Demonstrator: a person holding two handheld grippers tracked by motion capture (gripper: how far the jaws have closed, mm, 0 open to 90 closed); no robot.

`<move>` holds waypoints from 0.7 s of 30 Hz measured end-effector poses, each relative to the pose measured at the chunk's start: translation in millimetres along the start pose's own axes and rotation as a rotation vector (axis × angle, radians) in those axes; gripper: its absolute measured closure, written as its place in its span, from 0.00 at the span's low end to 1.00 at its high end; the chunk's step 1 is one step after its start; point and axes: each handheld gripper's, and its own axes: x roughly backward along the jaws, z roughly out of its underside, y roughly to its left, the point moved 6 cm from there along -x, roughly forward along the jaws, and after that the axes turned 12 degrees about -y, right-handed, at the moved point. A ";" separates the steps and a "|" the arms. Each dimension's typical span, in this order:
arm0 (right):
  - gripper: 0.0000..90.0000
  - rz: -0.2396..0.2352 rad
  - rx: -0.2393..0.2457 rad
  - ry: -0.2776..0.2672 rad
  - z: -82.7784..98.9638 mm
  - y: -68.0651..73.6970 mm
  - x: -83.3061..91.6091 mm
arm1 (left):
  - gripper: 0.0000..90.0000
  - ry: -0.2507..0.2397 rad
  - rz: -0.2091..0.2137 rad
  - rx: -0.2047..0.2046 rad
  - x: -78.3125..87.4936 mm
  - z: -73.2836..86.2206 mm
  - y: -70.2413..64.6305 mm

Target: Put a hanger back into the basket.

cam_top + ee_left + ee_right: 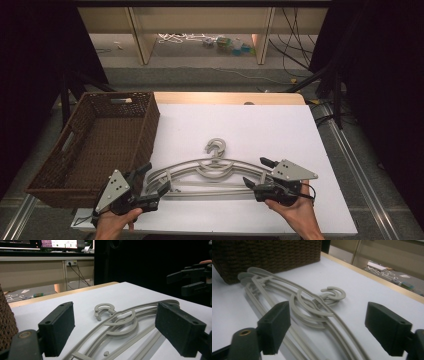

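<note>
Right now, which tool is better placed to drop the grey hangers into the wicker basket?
Left, probably. The left tool straddles the hangers' end beside the wicker basket, jaws open. The right tool, also open, sits at the far end, away from the basket.

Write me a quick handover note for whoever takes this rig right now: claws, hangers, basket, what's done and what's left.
Left claw: open, jaws astride the left end of the grey hangers, not gripping.
Right claw: open at the hangers' right end, nothing held.
Hangers: stacked flat on the white table, hooks pointing away from the person.
Wicker basket: at the table's left edge, nothing in it that shows.
Done: both claws lined up at the ends.
Left: probably close on the stack and lift; the basket looks the likely destination.
</note>
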 end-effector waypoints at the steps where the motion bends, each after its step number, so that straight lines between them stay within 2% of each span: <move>1: 0.27 0.002 0.028 0.003 -1.5 -3.0 -2.6 | 0.18 0.002 -0.001 0.002 -0.1 0.2 0.0; 5: 0.28 -0.029 0.045 0.056 -7.6 -8.2 -16.9 | 0.18 0.000 0.000 0.000 -0.4 0.4 -0.6; 8: 0.30 -0.049 0.053 0.126 -5.7 -13.8 -27.6 | 0.18 0.002 -0.003 0.007 -0.5 0.7 -1.1; 10: 0.31 -0.053 0.040 0.190 0.0 -19.2 -38.0 | 0.18 0.005 0.001 -0.004 -0.4 0.8 -0.2; 11: 0.33 -0.055 0.045 0.219 4.0 -23.0 -44.0 | 0.18 0.002 -0.001 0.005 -0.5 0.7 -0.8; 13: 0.34 -0.060 0.030 0.253 8.8 -26.9 -50.6 | 0.18 0.001 0.000 0.007 -0.6 0.7 -1.3; 15: 0.35 -0.073 -0.005 0.291 15.4 -30.8 -59.5 | 0.18 0.001 0.007 -0.006 -0.6 0.4 -1.0; 17: 0.35 -0.073 -0.003 0.293 18.3 -32.1 -63.5 | 0.18 -0.001 0.005 0.002 -0.6 0.2 -1.6; 19: 0.39 -0.101 0.011 0.361 26.1 -36.7 -71.7 | 0.17 0.001 0.009 -0.007 -0.6 0.1 -1.3; 21: 0.42 -0.095 0.014 0.375 29.3 -37.0 -76.4 | 0.17 0.000 0.010 -0.008 -0.8 0.0 -1.5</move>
